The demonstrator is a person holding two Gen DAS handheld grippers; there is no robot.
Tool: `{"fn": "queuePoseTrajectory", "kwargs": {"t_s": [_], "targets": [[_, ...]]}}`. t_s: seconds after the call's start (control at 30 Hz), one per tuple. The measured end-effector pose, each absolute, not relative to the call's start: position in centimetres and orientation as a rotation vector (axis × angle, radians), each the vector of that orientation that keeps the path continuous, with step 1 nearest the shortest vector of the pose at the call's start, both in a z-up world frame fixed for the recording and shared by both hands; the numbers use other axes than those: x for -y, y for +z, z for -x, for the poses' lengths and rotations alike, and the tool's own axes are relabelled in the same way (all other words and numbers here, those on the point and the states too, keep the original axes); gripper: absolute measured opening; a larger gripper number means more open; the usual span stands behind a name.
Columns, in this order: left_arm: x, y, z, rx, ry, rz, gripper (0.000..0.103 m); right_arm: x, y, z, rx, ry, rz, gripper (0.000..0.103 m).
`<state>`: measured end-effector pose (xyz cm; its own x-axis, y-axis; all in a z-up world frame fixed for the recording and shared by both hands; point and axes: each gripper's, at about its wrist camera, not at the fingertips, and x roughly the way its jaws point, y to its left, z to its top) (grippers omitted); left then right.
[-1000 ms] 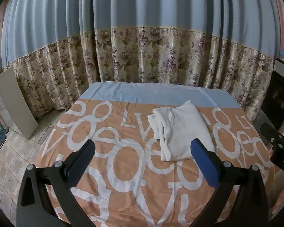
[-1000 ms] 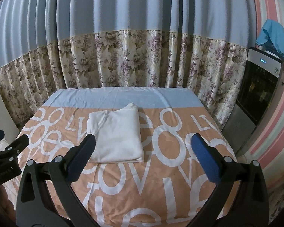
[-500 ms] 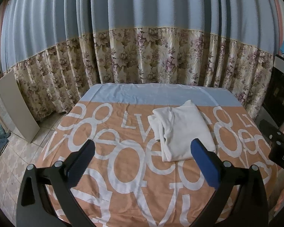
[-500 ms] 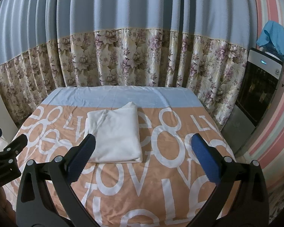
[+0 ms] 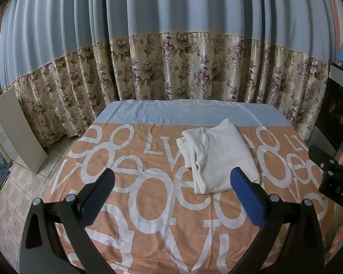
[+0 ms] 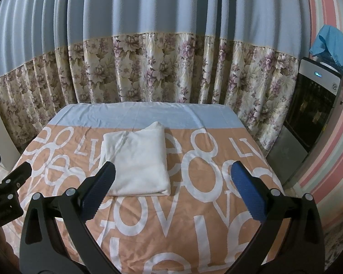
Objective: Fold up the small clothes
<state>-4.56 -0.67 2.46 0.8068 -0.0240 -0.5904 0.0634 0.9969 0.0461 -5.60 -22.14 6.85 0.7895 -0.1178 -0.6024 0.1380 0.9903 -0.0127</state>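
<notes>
Lay folded already, white garment mid-bed, slightly far and right on the sheet. Looked finished; nothing left but maybe a tidy of loose layers at left. Hung well apart and empty, left gripper and right gripper. Caught only rightward: blue cloth atop the dispenser.

Readable text, both wrist views.
My bedspread shows big white letters, "LV" and "OV" legible; my right gripper body reads "DAS", rest cut off.
</notes>
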Motion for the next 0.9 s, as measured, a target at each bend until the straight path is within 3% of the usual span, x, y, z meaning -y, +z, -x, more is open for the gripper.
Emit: {"fn": "queuePoseTrajectory", "kwargs": {"t_s": [0.9], "targets": [[0.65, 1.88, 4.77, -0.638, -0.011, -0.093, 0.101, 22.23, 5.94, 5.05, -0.658, -0.143, -0.022, 0.100]]}}
